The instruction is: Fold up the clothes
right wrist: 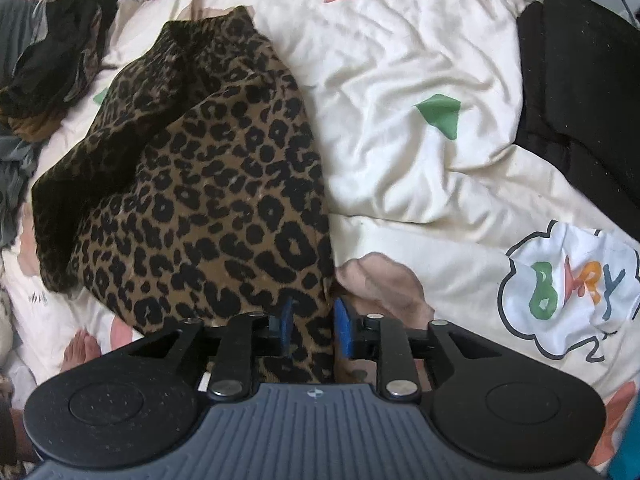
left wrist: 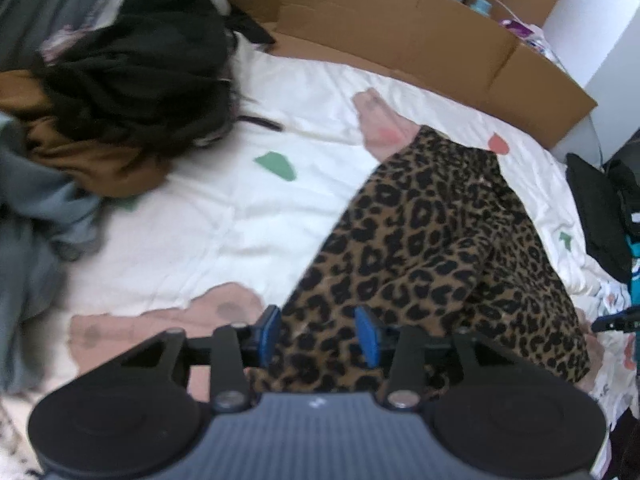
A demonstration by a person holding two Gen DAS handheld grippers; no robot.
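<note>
We have the leopard-print garment (left wrist: 432,248) laid out on the bed (left wrist: 224,216), running from our hands up toward one o'clock in the left view and toward eleven o'clock in the right view. Our left gripper (left wrist: 322,334) has its fingers partly open over the near edge of the cloth, the blue pads clear of it on both sides, so nothing is held. Our right gripper (right wrist: 312,328) is parted more narrowly, straddling the garment's right-hand edge; the pads look just off the fabric, though we cannot be sure.

We judge that one fold has been set down and let go. Next we need a fresh hold on the near hem with both hands, then carry it toward the far end. The heap of unfolded clothes (left wrist: 120,80) waits at ten o'clock.
</note>
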